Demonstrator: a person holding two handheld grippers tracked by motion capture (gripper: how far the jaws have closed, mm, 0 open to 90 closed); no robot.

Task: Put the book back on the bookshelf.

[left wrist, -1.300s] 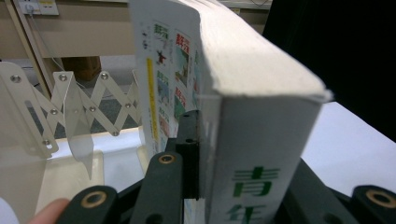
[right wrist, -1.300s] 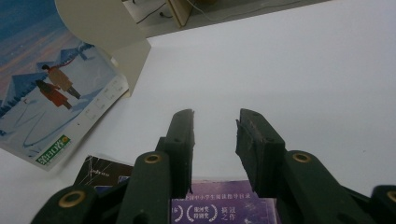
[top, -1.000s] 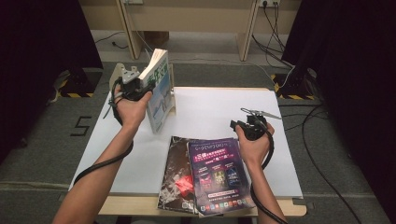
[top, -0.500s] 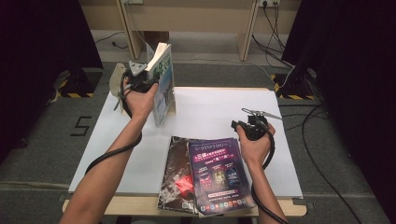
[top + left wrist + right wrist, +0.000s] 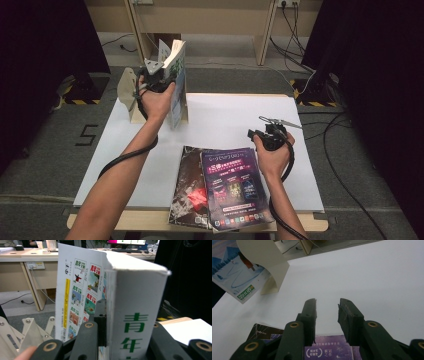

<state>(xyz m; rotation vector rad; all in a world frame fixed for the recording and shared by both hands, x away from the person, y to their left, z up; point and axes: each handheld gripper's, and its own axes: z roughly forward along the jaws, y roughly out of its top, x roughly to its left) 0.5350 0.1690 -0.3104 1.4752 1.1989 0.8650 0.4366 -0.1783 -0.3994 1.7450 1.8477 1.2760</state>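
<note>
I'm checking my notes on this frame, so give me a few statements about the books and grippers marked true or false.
1. The left gripper holds a thick book upright off the table. True.
2. The right gripper is clamped on a magazine. False: its jaws stand apart with nothing between them, above the purple magazine.
3. Two magazines lie overlapping at the table's near edge. True: the purple one lies on a dark magazine.
4. The thick book lies flat on the magazines. False: it is held near the cream book stand at the far left.
5. The book's spine carries green characters. True.
</note>
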